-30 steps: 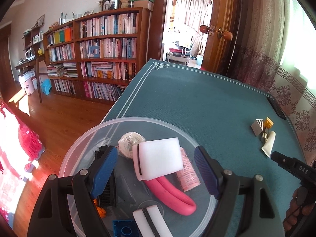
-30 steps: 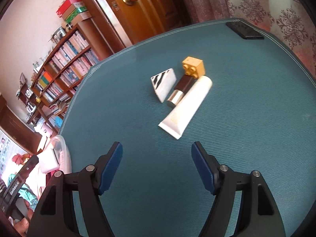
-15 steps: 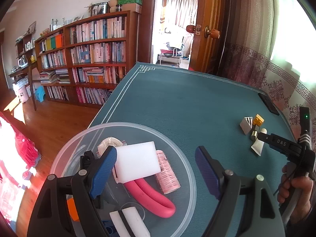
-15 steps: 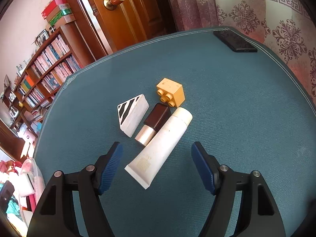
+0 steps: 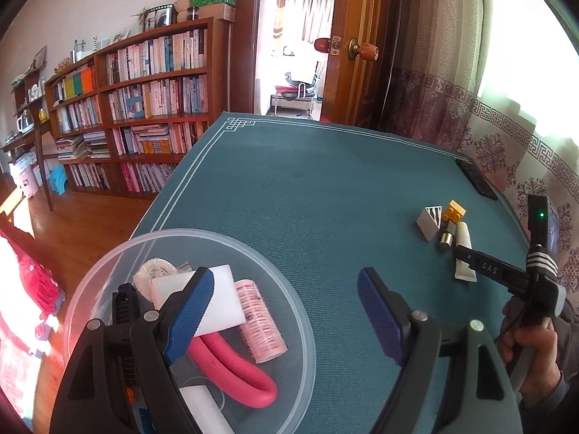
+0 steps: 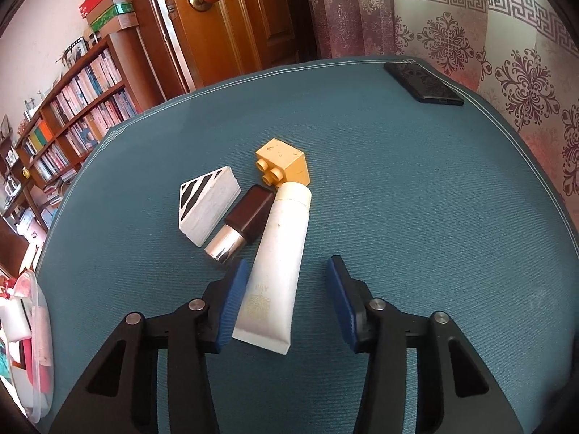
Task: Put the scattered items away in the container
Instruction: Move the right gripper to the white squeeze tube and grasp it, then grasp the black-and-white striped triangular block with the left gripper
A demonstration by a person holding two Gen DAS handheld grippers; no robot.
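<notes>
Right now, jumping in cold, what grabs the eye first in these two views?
The open right hand-held gripper straddling the crimped end of a white plastic tube, which lies in a tight cluster with a yellow toy brick, a dark brown lipstick case and a white wedge with black stripes on the teal tablecloth. Next, the clear round plastic container beneath the open left hand-held gripper, already holding a pink hair roller.

Table cover (image 6: 398, 166): teal, fine ribbing, white border line.
Tube (image 6: 278, 264): white, faint gold print near its crimped end.
Brick (image 6: 284, 164): yellow.
Wedge (image 6: 208, 206): white, black stripes on one face.
Lipstick (image 6: 242, 224): dark brown cap, silver base.
Phone (image 6: 423, 83): black.
Bowl (image 5: 289, 289): clear; holds pink roller (image 5: 258, 320), white sponge (image 5: 217, 305), pink loop (image 5: 231, 369).
Pads (image 6: 231, 303): blue.
</notes>
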